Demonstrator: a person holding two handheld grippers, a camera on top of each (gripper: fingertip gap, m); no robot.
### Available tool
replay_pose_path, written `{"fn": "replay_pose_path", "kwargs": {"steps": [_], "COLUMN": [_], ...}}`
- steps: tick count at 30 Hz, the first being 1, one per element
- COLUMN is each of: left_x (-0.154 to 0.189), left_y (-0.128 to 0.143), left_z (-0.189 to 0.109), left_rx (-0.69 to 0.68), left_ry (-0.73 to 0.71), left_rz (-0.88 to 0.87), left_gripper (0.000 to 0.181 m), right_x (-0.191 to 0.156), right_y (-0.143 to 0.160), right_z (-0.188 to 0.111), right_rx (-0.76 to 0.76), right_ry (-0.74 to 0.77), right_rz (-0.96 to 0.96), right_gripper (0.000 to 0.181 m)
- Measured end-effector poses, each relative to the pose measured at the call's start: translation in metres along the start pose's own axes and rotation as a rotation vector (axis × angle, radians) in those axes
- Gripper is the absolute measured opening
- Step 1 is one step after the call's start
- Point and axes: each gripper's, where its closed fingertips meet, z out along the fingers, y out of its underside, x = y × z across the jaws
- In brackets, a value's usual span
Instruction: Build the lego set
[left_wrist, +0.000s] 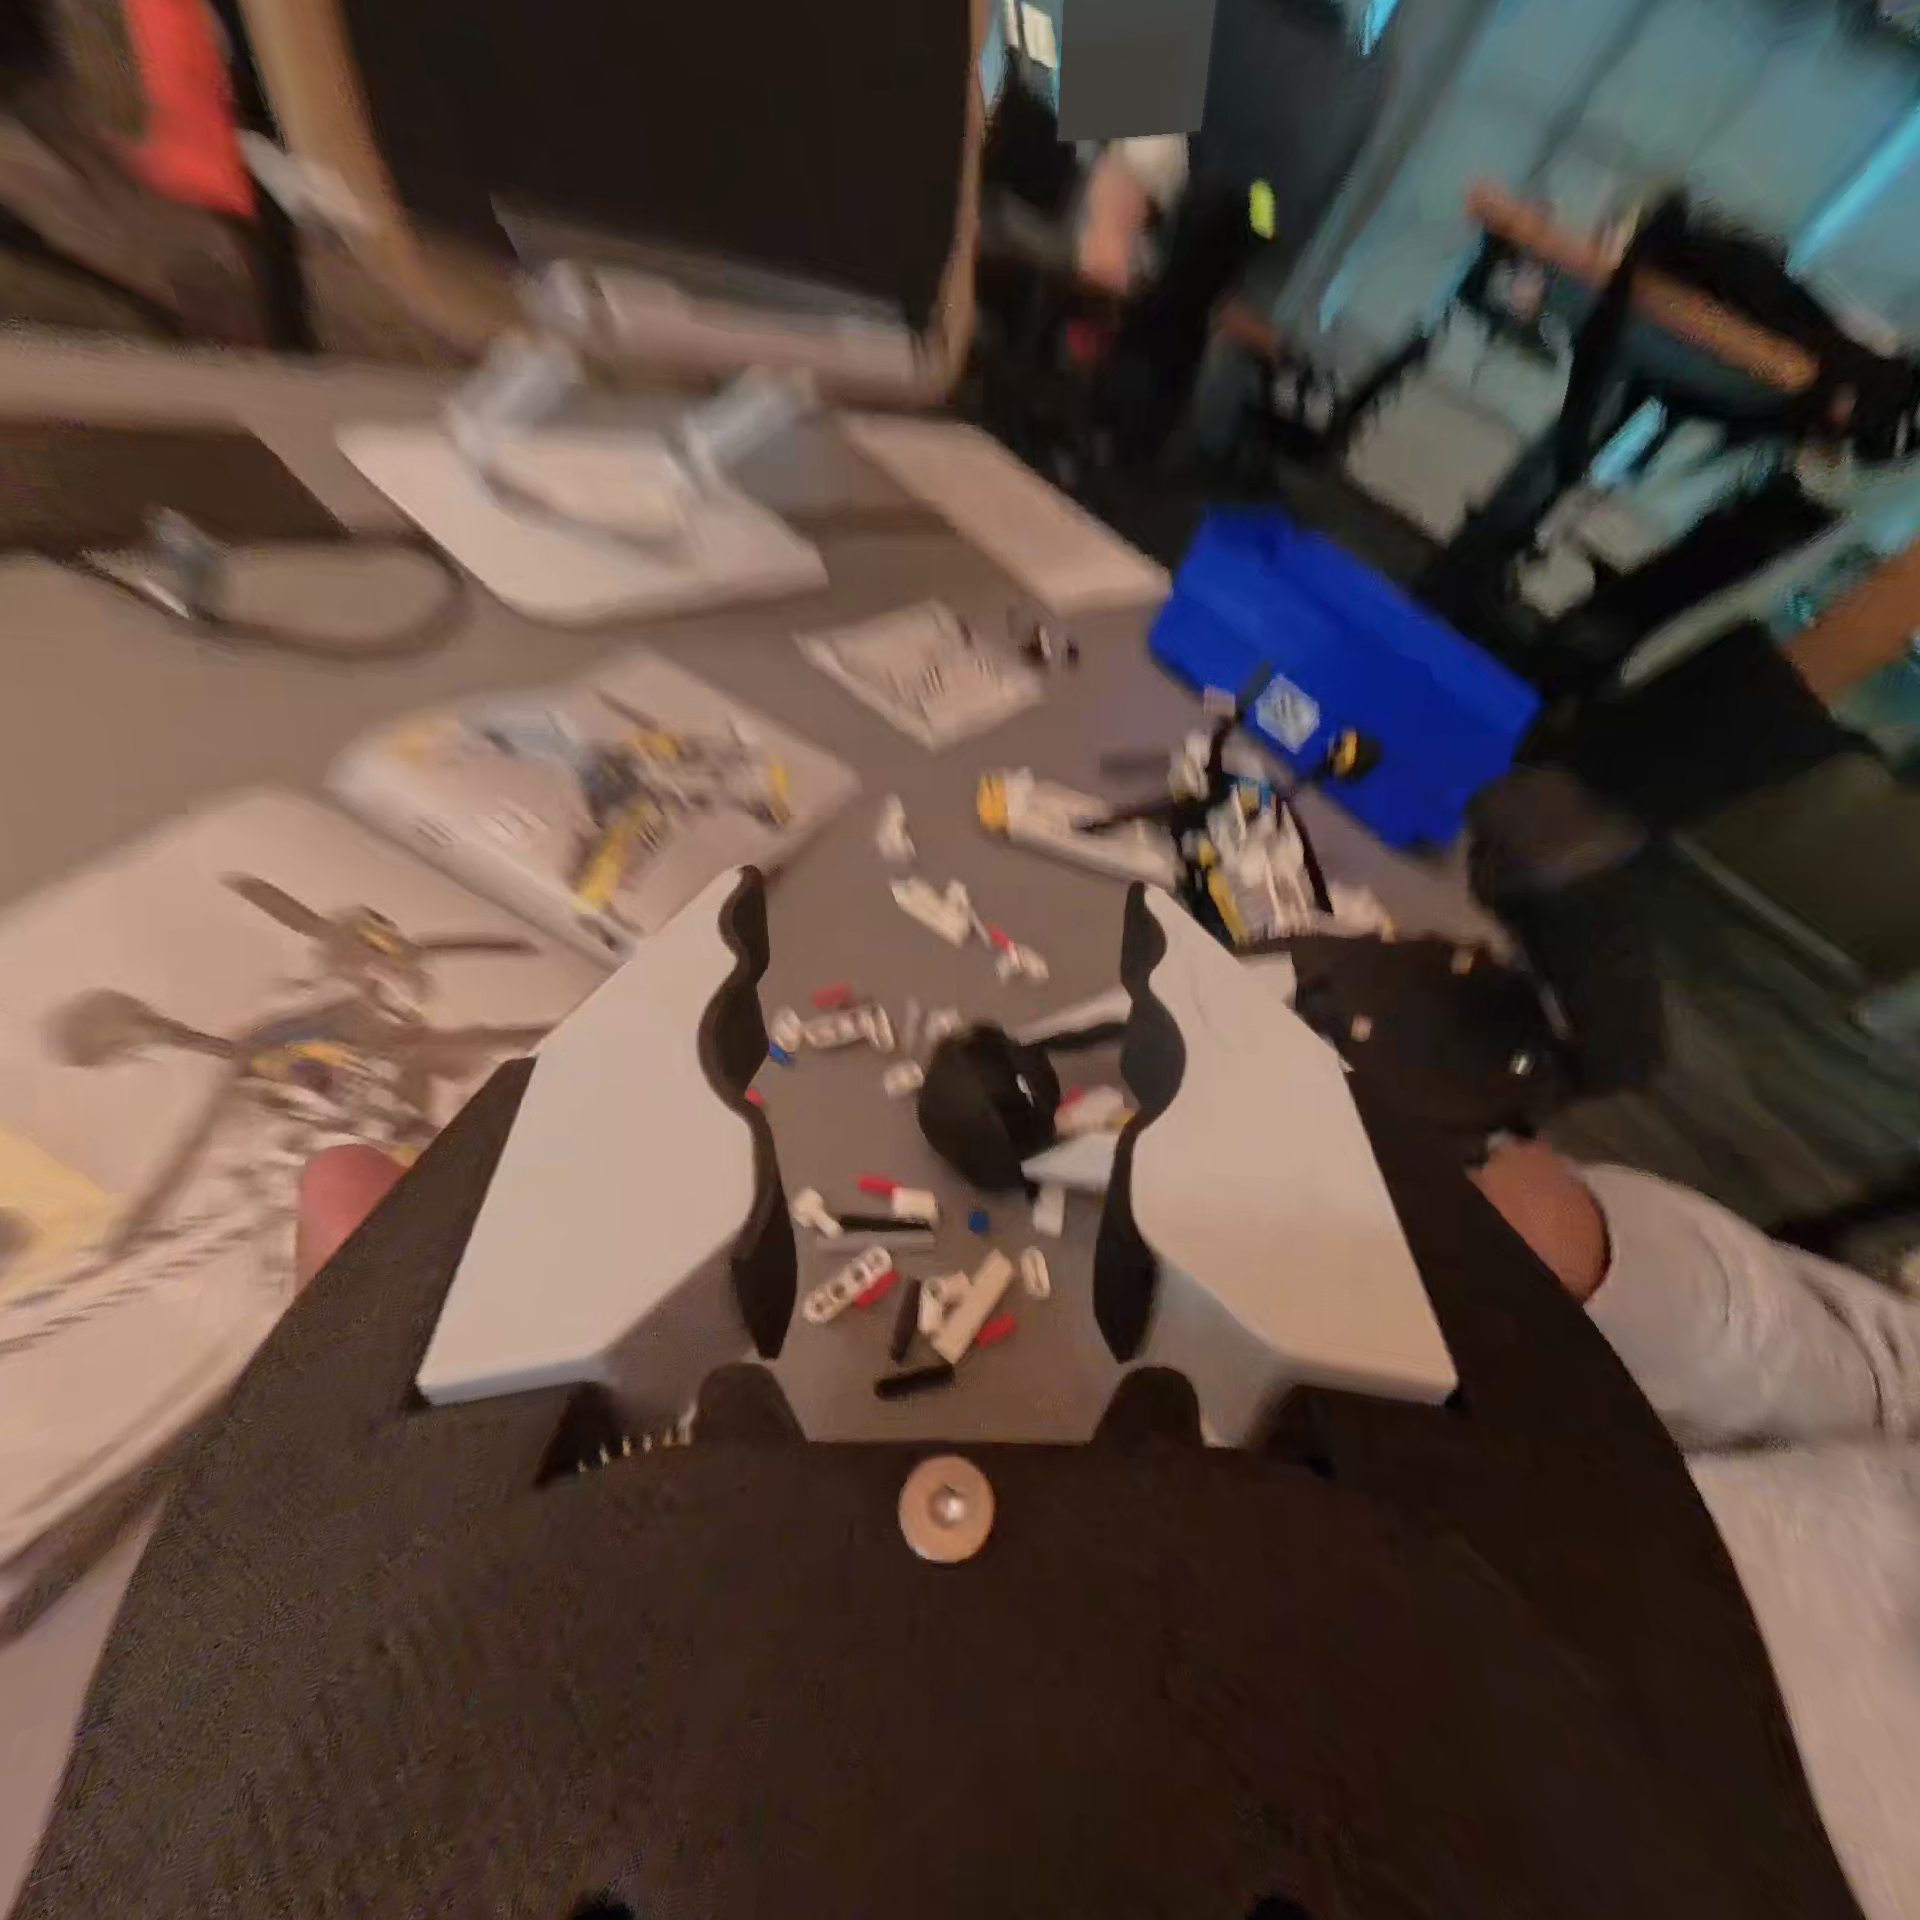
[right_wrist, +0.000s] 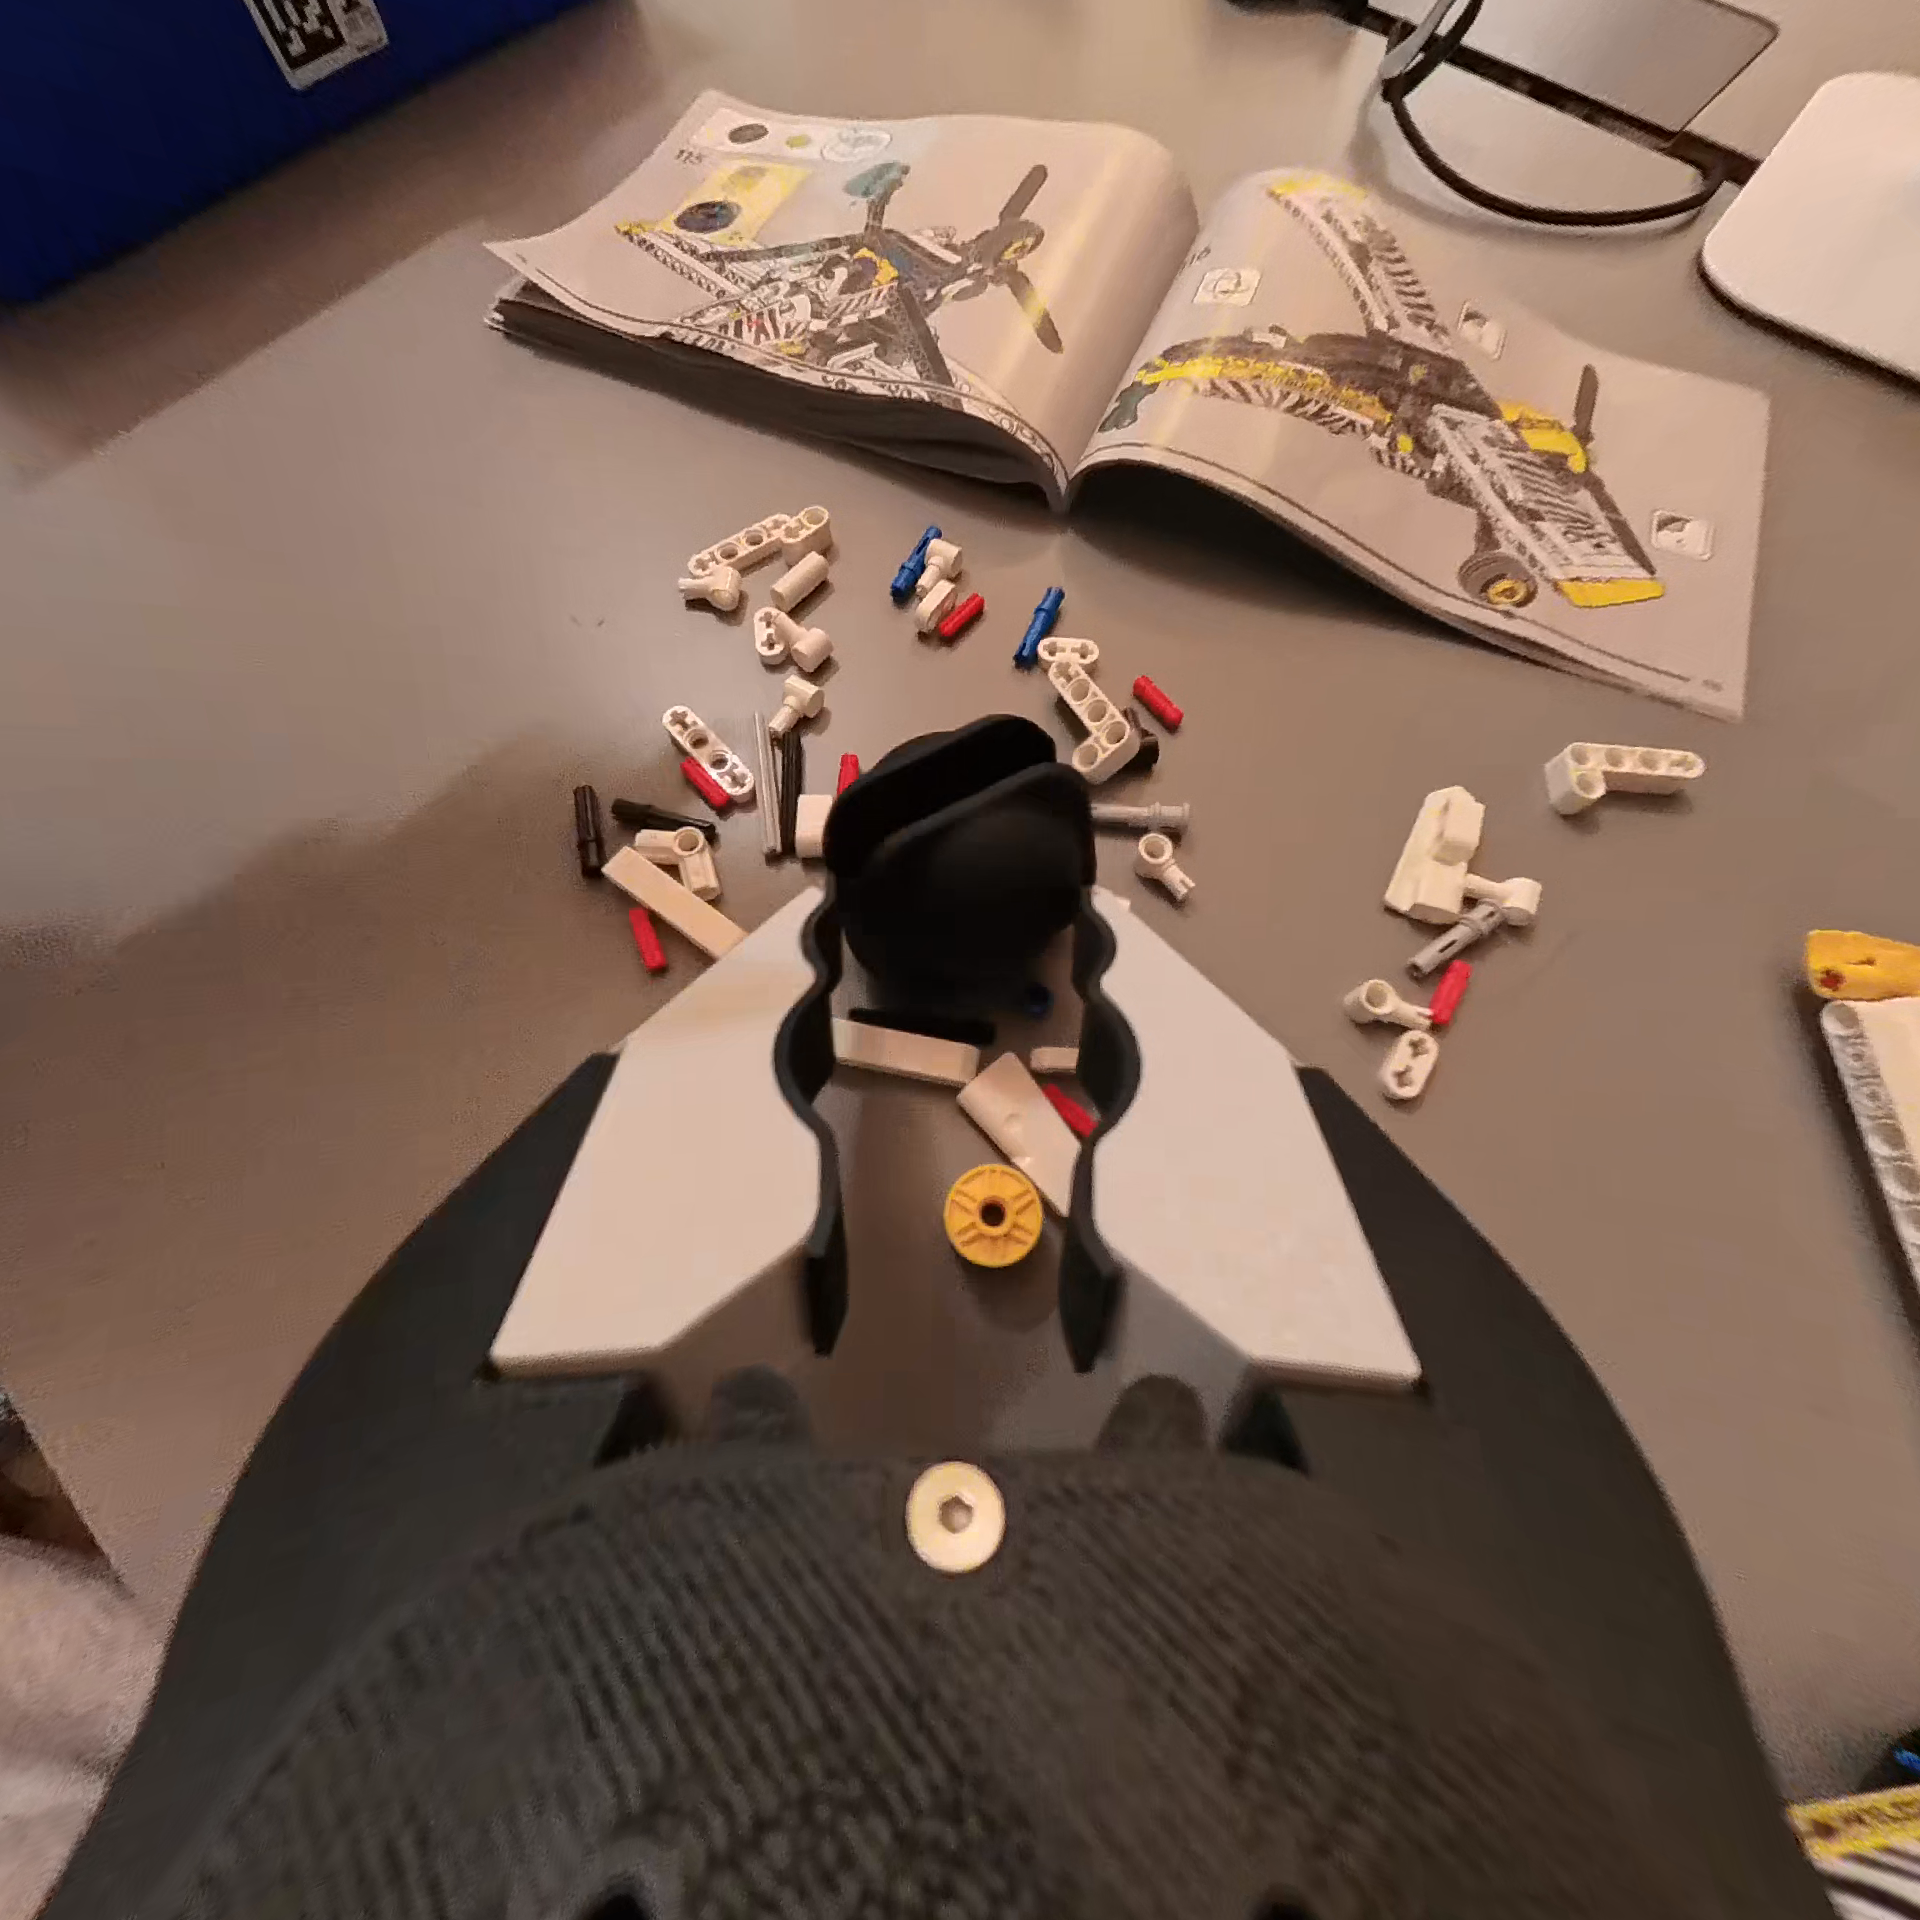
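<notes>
The right claw (right_wrist: 961, 914) pinches a black tyre (right_wrist: 961, 831) at its tips, lifted over the loose parts (right_wrist: 769, 644); the left claw (left_wrist: 940, 914) is spread and holds nothing, hovering above the same scatter, though that view is blurred. The tyre's likely partner, a yellow hub (right_wrist: 992, 1216), lies under the right claw, between its fingers and back toward the palm. To seat it well, I would keep the squeeze light so the tyre stays round, and take the hub with the left. The manual (right_wrist: 1122, 343) lies ahead, and a model (left_wrist: 1236, 842) ahead-right of the left claw; bare table (right_wrist: 312, 727) to the right claw's left offers room.
</notes>
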Motion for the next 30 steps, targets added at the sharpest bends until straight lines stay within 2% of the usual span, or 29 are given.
{"fn": "replay_pose_path", "kwargs": {"steps": [4,6,9,10,12,14,18,23,25,26,28,30], "left_x": [-0.001,-0.003,-0.001,-0.001,0.001,0.002,0.002,-0.002,-0.004,-0.004,-0.01,-0.019], "left_y": [0.069,0.088,0.102,0.105,0.109,0.111,0.114,0.115,0.109,0.102,0.088,0.094], "left_z": [0.044,0.053,0.059,0.06,0.062,0.064,0.064,0.064,0.063,0.061,0.057,0.055], "left_rx": [-0.275,-0.337,-0.37,-0.374,-0.38,-0.375,-0.383,-0.373,-0.333,-0.29,-0.208,-0.235], "left_ry": [0.028,0.04,0.09,0.108,0.142,0.166,0.196,0.197,0.216,0.242,0.267,0.215], "left_rz": [-0.057,-0.104,-0.179,-0.198,-0.235,-0.268,-0.306,-0.313,-0.35,-0.377,-0.445,-0.411], "left_gripper": [0.073,0.073,0.069,0.063,0.053,0.049,0.044,0.039,0.027,0.0,0.0,0.0], "right_x": [-0.001,-0.002,-0.005,-0.006,-0.005,-0.003,-0.004,-0.003,-0.001,0.0,0.005,0.009], "right_y": [-0.003,-0.005,-0.012,-0.015,-0.023,-0.025,-0.023,-0.018,-0.016,-0.016,-0.016,-0.014], "right_z": [0.0,0.0,-0.002,-0.002,-0.004,-0.003,-0.002,-0.006,-0.007,-0.008,-0.009,-0.009], "right_rx": [0.029,0.048,0.083,0.093,0.116,0.108,0.095,0.093,0.094,0.096,0.104,0.096], "right_ry": [0.0,0.019,0.074,0.095,0.157,0.199,0.181,0.061,0.011,-0.005,-0.022,-0.029], "right_rz": [-0.049,-0.108,-0.227,-0.272,-0.358,-0.417,-0.394,-0.191,-0.108,-0.078,-0.038,-0.007], "right_gripper": [0.042,0.041,0.035,0.031,0.01,0.008,0.022,0.052,0.058,0.061,0.063,0.065]}}
